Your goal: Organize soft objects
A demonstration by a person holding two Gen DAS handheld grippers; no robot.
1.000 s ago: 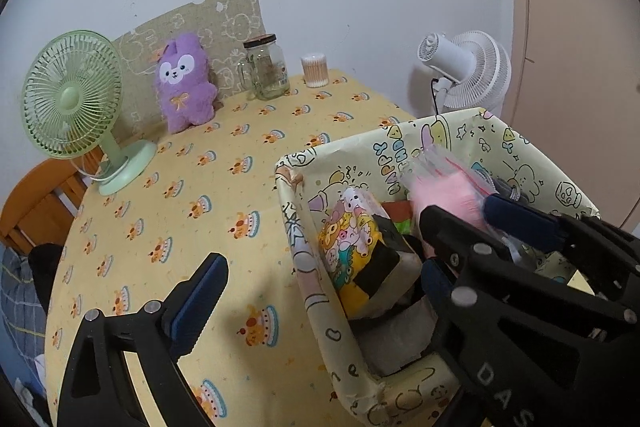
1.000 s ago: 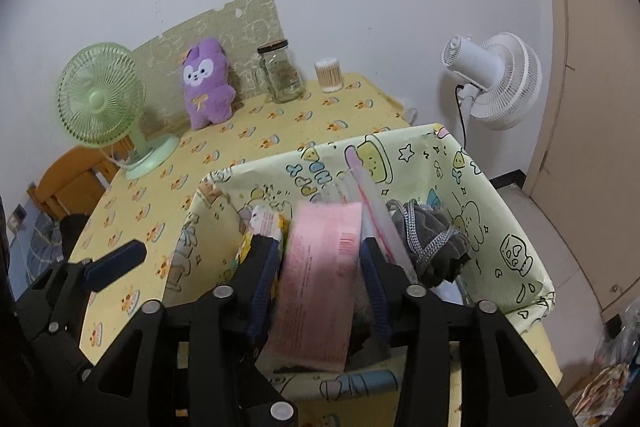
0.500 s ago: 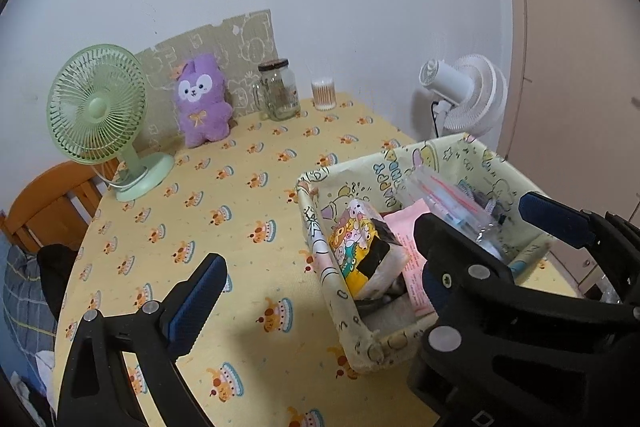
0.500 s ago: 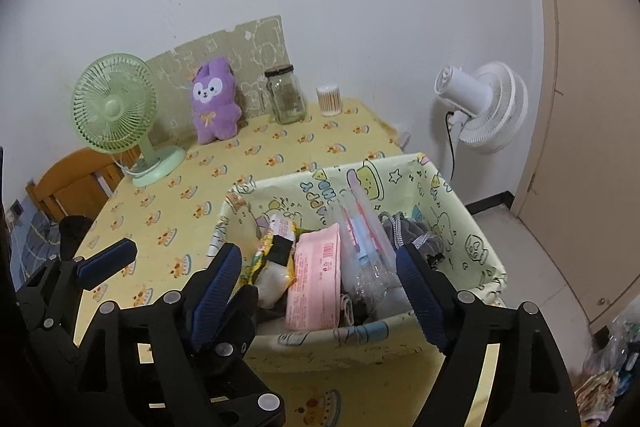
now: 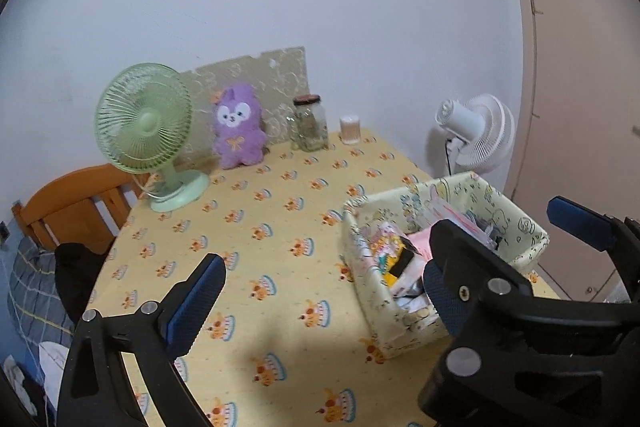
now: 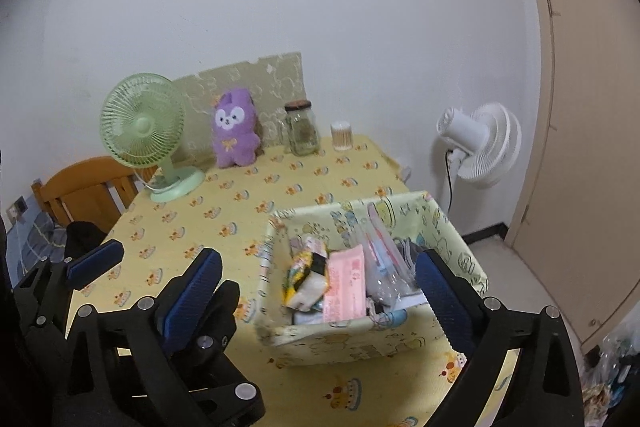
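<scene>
Looking along my right gripper (image 6: 320, 291), I see its jaws spread wide; they have just been opening, and nothing is pinched between the blue pads. Between the two fingers (image 6: 194, 293), ahead of and below them, sits the fabric basket (image 6: 360, 339) with its cartoon print. The pink packet (image 6: 346, 285) stands among the other soft things inside it, clear of both pads, with a yellow snack bag (image 6: 300, 273) just to its left and a clear plastic pouch (image 6: 384, 263) to its right. I cannot tell what the grey bundle behind the pouch is.

My left gripper (image 5: 320, 291) is also wide open and holds nothing. From the left wrist view only its left finger (image 5: 196, 303) is plain; the black frame at the right edge belongs to my right gripper, which covers the near right part of the basket (image 5: 372, 291). The basket lies to the right of that left finger, resting on the yellow tablecloth (image 5: 260, 227).

Far beyond both sets of fingers, against the wall, a purple plush toy (image 5: 238, 129) sits upright, with a green desk fan (image 5: 144, 131) on its left and a glass jar (image 5: 308, 125) on its right. A white fan (image 6: 480, 143) stands off the table's right edge.
</scene>
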